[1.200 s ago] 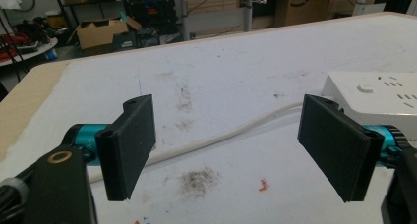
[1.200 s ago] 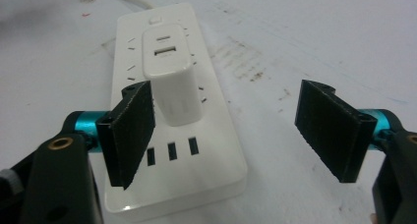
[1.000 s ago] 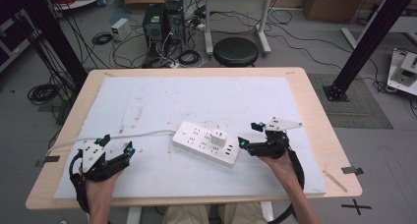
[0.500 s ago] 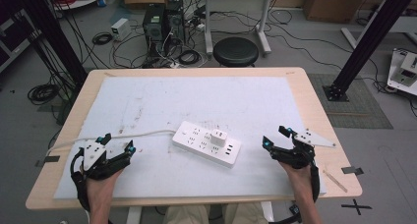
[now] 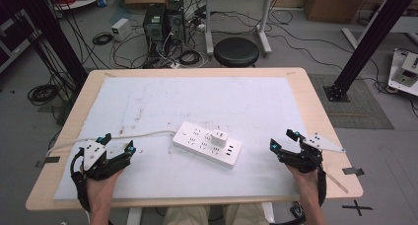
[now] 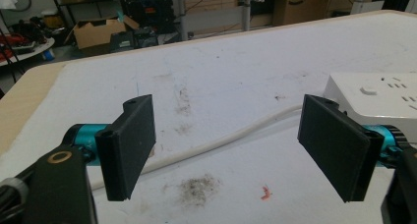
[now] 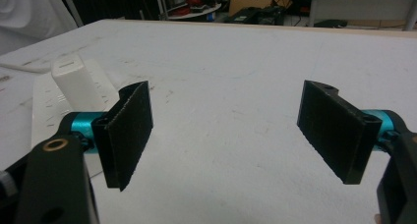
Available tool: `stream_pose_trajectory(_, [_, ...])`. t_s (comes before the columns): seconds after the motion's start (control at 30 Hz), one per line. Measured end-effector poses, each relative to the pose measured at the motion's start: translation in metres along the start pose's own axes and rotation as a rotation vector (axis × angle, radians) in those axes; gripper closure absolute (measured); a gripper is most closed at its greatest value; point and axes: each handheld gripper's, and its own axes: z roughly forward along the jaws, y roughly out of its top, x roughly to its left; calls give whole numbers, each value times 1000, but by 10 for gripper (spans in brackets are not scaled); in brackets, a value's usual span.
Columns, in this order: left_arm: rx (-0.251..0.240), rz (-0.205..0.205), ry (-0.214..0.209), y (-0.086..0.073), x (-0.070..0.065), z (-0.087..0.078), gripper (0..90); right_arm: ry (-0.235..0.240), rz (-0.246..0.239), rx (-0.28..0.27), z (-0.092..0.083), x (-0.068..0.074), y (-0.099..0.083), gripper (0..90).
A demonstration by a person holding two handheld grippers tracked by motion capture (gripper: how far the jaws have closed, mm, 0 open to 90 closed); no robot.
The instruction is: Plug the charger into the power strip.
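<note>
since the small white cube-shaped plug adapter [image 5: 219, 137] already sits seated upright in the long white plastic power strip [image 5: 207, 143], the plugging-in looks done, and i judge little is left beyond clearing the hands away. the strip lies slantwise near the middle of the white paper-covered wooden table [image 5: 315, 106], its pale round cord [image 5: 123, 136] trailing off toward the left edge.

the right gripper [image 5: 285, 140] rests low at the near right of the table, well apart from the strip, pointing up the table with the forearm coming in from the bottom edge. its flat black jaws stand wide apart with nothing but bare paper between them.

the left gripper [image 5: 117, 142] sits at the near left, aimed slantwise up the table with the strip to its right, the cord passing in front of it. its jaws are likewise spread wide and grip nothing.
</note>
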Motion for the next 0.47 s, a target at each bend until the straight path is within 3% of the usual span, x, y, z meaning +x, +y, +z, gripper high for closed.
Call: stream_pose_trajectory(0.47, [-1, -6, 0, -1, 1, 1, 221, 1, -11, 1, 4, -1, 0, 214])
